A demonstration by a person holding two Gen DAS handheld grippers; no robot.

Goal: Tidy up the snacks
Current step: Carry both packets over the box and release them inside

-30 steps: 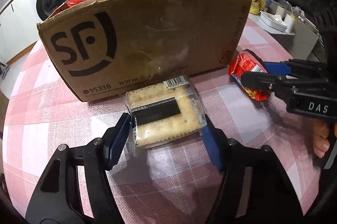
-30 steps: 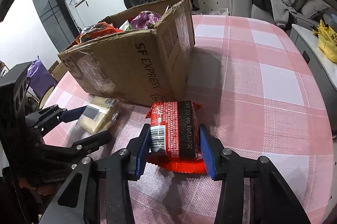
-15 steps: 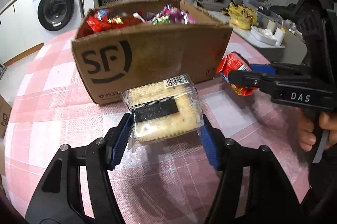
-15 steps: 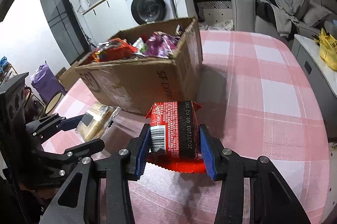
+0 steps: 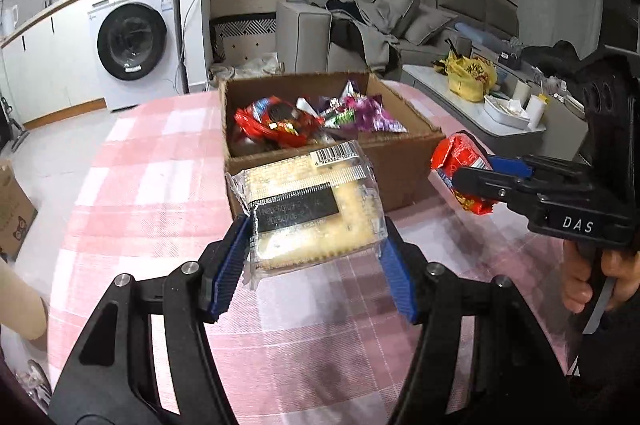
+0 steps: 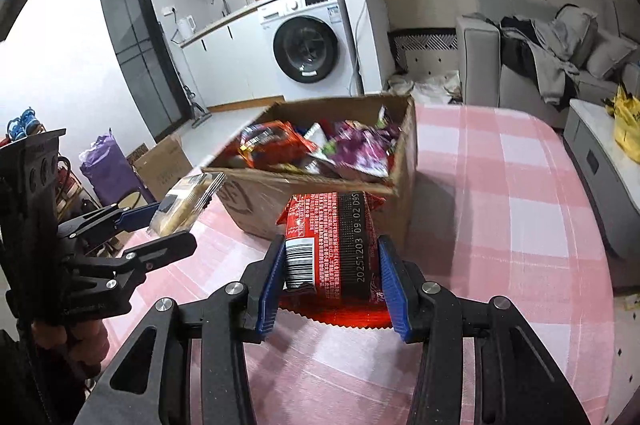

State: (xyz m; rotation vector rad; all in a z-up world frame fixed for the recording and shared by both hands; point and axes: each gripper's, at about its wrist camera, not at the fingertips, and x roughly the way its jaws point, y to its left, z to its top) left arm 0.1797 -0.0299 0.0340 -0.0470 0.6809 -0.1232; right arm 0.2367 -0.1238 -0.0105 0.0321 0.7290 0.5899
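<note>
Most of the snacks already lie in the cardboard box (image 5: 400, 177) on the pink checked tabletop (image 5: 152, 185); two remain outside it. The left gripper (image 5: 316, 265) has its jaws clamped on a clear pack of crackers (image 5: 312, 213), the right gripper (image 6: 330, 289) on a red snack packet (image 6: 332, 249) (both held clear of the cloth). Compared with a second ago, both packs have risen from the tabletop to about rim height, and the box's inside now shows.

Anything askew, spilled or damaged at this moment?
Nothing spilled. The clear-wrapped cracker pack sits tilted in the left gripper; the red foil snack packet sits square in the right gripper. The brown cardboard box's near wall looks bowed.
</note>
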